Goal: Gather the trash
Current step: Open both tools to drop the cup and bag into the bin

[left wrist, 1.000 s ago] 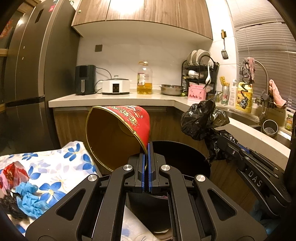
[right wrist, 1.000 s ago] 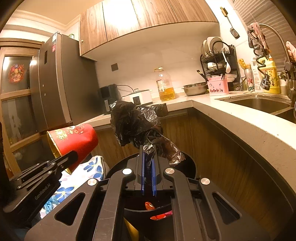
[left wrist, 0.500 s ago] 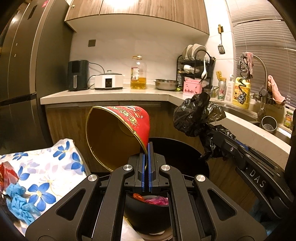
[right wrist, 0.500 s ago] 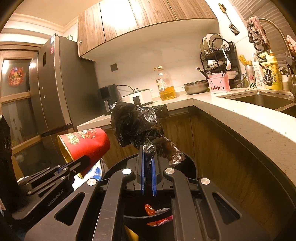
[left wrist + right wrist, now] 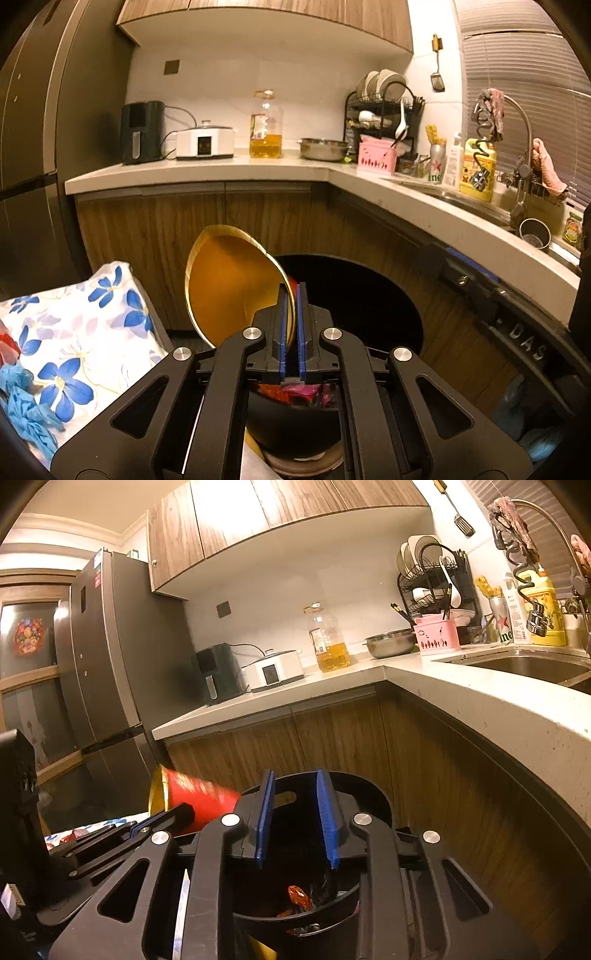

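Far left, left wrist view: floral cloth [image 5: 85, 332] w/ blue crumpled wrappers [image 5: 26, 413] and a red scrap [image 5: 7, 343] on it. Next, red paper cup [image 5: 236, 291], gold inside, tipped on its side w/ mouth toward camera, rim pinched between blue pads of left gripper [image 5: 291, 317]; jaws nearly closed, only cup wall between. Cup hangs over near-left edge of black trash bin [image 5: 369, 295]. Pink and red trash [image 5: 295, 391] visible low in bin, under the fingers. Right of bin: right gripper [image 5: 476, 291] seen from the side, dark, over bin's right rim. Countertop [image 5: 207, 170] behind, w/ oil bottle [image 5: 266, 125] and dish rack [image 5: 384, 107]; sink [image 5: 461, 199] far right.

Right wrist view, left to right: left gripper [image 5: 147, 827] clamping the cup [image 5: 199, 797], blurred red. Centre: right gripper [image 5: 295, 812] w/ jaws wide apart, nothing between blue pads [image 5: 266, 812], poised above bin [image 5: 373, 801]. Orange wrapper [image 5: 297, 895] and dark crumpled material inside bin below.
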Available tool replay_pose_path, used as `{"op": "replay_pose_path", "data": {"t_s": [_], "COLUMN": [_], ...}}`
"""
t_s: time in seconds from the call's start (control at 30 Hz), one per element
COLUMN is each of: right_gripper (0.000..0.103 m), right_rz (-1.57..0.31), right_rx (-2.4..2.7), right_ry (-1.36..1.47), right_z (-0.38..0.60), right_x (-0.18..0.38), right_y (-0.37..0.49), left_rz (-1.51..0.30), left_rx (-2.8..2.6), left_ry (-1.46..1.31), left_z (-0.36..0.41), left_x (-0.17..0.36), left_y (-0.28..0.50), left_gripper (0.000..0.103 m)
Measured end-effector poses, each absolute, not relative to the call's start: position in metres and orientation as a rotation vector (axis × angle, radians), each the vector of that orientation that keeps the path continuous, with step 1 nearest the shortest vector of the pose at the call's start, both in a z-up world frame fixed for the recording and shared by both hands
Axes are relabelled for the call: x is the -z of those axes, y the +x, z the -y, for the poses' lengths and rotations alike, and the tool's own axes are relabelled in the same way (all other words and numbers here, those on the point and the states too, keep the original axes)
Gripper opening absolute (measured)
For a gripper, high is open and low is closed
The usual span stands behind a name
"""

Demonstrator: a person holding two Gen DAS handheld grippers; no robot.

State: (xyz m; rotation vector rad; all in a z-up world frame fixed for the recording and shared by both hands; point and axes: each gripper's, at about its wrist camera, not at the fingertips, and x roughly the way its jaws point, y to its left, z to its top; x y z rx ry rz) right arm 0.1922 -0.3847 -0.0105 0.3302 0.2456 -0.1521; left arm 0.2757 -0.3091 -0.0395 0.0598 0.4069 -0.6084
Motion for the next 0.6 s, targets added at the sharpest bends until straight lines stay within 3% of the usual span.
{"op": "replay_pose_path", "data": {"t_s": [0.13,0.2,0.27,0.4,0.6], "right_gripper": [0.030,0.035,0.048,0.059,0.074], "right_rz": [-0.250,-0.248,-0.244,-0.241,-0.238], "right_rx": [0.156,0.159,0.164,0.170,0.176], "right_ry": [0.328,0.328,0.332,0.335,0.330], "right_z": [0.385,0.384,0.384,0.382,0.375], "right_x": [0.011,0.010,0.010,0.009,0.008], "right_y": [0.194,0.192,0.190,0.185,0.174], "left_rz": [-0.416,-0.418,-0.420,-0.421,-0.404], "left_rx": [0.592,0.577,0.558,0.505,0.391], "left_ry": [0.055,0.041,0.022,-0.013,-0.014], "left_z": [0.306,0.300,0.293,0.276,0.251], "left_x": [0.043,0.043,0.043,0.042,0.041], "left_y": [0.278,0.278,0.277,0.271,0.256], "left_gripper": [0.021,0.038,0.048,0.068,0.082]}}
